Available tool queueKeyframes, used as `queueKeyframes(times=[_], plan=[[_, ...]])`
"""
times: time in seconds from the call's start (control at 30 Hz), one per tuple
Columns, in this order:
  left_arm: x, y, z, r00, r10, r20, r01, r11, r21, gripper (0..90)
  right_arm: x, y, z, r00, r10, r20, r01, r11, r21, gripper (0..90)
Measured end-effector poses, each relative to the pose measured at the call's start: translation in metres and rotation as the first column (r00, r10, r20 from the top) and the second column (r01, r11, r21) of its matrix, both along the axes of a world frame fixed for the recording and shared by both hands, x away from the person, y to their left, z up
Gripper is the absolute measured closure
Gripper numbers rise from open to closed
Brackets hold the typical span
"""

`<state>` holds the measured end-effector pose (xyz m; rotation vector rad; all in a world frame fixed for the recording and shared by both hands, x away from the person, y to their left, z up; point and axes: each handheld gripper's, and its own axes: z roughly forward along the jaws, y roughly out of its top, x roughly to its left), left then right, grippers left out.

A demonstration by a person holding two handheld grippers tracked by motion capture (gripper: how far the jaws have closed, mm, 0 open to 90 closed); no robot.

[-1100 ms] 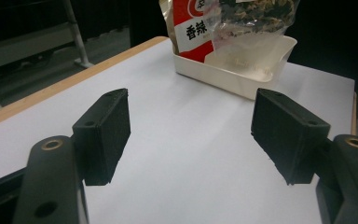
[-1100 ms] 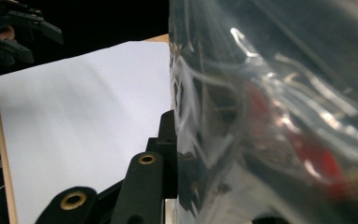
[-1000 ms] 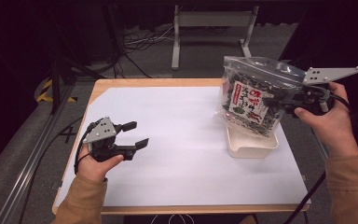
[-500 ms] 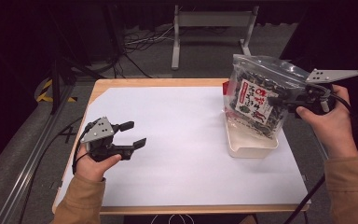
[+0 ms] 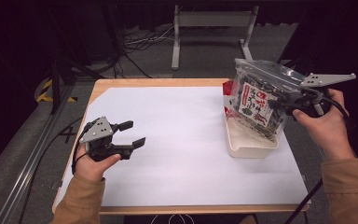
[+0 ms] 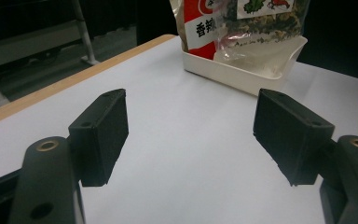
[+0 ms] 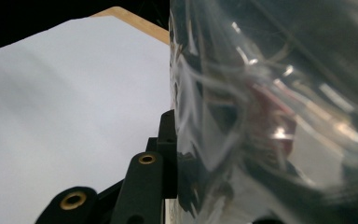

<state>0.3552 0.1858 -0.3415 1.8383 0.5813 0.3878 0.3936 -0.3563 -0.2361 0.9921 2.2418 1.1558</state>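
A clear plastic bag [image 5: 256, 100] of dark dried food, with a white and red label, hangs tilted with its lower end in a white tray [image 5: 251, 149] at the table's right side. My right gripper [image 5: 276, 105] is shut on the bag's right side. In the right gripper view the bag [image 7: 270, 93] lies against the left jaw and hides the other one. My left gripper [image 5: 134, 133] rests low at the left of the white sheet, open, with nothing between its jaws. The left gripper [image 6: 191, 135] faces the bag [image 6: 242, 18] and the tray [image 6: 233, 74] across bare paper.
A white sheet [image 5: 182, 140] covers most of the wooden table [image 5: 158, 83]. Beyond the table's far edge stand a metal frame [image 5: 209, 21] and cables on a dark floor. A rail [image 5: 37, 149] runs along the left side.
The bag in my right gripper has shifted slightly to the right and tilted more over the tray. The left gripper has stayed where it was.
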Motion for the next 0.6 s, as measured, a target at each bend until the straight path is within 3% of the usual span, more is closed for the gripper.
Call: queueKeyframes(times=[0.6], plan=[[0.001,0.000,-0.002,0.9999,0.014,-0.002,-0.014,0.9998,0.012,26.5,0.004,0.002,-0.029,0.9985,-0.001,-0.055,0.001,1.0000,0.001,73.1]])
